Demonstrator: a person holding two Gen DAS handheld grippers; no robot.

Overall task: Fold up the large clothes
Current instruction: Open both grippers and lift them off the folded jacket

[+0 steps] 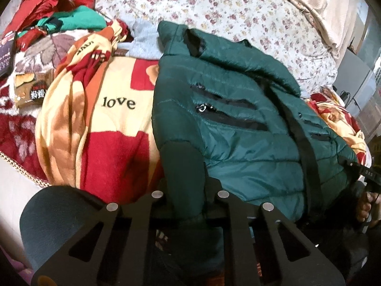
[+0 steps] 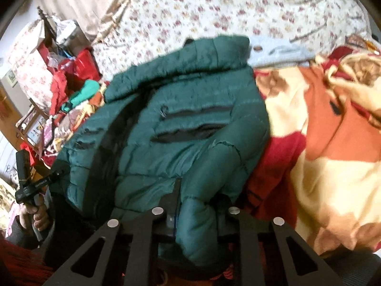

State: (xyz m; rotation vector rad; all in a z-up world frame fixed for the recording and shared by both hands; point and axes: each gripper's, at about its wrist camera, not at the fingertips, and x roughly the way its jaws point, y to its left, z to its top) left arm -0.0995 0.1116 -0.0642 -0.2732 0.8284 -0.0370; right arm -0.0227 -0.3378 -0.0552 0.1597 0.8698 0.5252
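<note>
left tongs [image 1: 188,178] clamp green jacket [image 1: 238,124] hem | right tongs [image 2: 197,202] clamp sleeve, likely to fold inward | on blanket [image 1: 114,124]

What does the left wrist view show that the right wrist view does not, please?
Only the left wrist view shows the word "love" on the blanket and a snack packet at the far left. Only the right wrist view shows a cluttered shelf beside the bed. Both show the green jacket on the blanket, the floral sheet behind, and a claw closed on jacket fabric: left claw, right claw.
</note>
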